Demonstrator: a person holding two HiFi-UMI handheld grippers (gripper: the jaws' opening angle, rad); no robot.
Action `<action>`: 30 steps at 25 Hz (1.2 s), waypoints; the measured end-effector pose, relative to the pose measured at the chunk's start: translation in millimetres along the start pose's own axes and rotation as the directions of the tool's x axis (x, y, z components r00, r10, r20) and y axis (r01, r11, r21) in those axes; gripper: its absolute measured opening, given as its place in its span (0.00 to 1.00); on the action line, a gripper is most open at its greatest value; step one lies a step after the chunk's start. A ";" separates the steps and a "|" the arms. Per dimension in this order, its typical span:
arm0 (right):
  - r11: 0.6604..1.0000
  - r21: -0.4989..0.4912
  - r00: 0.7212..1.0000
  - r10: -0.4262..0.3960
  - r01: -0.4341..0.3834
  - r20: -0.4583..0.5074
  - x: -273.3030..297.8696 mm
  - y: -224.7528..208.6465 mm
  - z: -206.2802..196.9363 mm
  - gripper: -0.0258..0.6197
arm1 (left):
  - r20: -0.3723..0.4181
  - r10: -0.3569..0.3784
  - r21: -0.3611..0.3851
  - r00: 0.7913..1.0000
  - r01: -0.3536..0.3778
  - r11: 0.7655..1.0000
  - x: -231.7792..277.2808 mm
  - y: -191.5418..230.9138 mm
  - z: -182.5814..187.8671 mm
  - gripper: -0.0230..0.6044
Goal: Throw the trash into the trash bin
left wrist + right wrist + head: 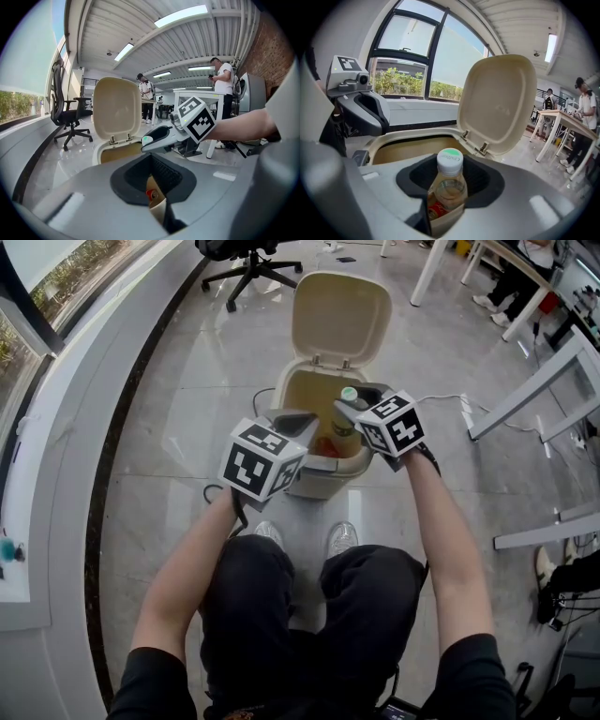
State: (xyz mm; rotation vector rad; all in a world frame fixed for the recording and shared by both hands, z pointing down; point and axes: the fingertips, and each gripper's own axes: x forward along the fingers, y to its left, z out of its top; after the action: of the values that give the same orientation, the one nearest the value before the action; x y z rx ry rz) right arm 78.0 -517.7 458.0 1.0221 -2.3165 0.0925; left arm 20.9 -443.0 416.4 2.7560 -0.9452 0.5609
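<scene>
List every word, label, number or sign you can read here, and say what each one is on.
None can be quoted.
On the bottle, the cap: one printed word, too blurred to read.
On the bottle's red label: print too small to read.
On the left cube and the right cube: black-and-white square markers, no letters or numbers.
No other text can be read.

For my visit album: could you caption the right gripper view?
Two fingers clamp a plastic bottle at the open beige trash bin, lid raised.

An office, with swivel chair [70, 115] and desks [562, 118].
</scene>
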 end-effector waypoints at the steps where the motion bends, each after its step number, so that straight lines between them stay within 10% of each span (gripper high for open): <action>1: 1.000 0.003 1.000 0.000 0.000 0.005 -0.6 0.0 0.4 0.29 | -0.002 -0.001 0.001 1.000 0.001 1.000 0.2 -0.3 0.0 0.05; 18: 0.995 0.078 0.989 -0.073 0.063 0.130 -34.8 -30.6 32.1 0.38 | 0.010 0.012 0.008 1.000 -0.012 1.000 -1.3 -0.8 9.7 0.05; 30: 0.954 0.271 0.887 -0.234 0.130 0.398 -89.7 -134.6 117.0 0.43 | 0.034 0.025 0.019 0.999 -0.025 0.999 6.4 23.6 31.1 0.05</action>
State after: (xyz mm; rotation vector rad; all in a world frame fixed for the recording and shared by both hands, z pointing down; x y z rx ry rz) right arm 160.3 -587.8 290.2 1.5077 -2.6275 0.0776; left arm 20.1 -473.8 391.6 2.7831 -0.9878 0.5321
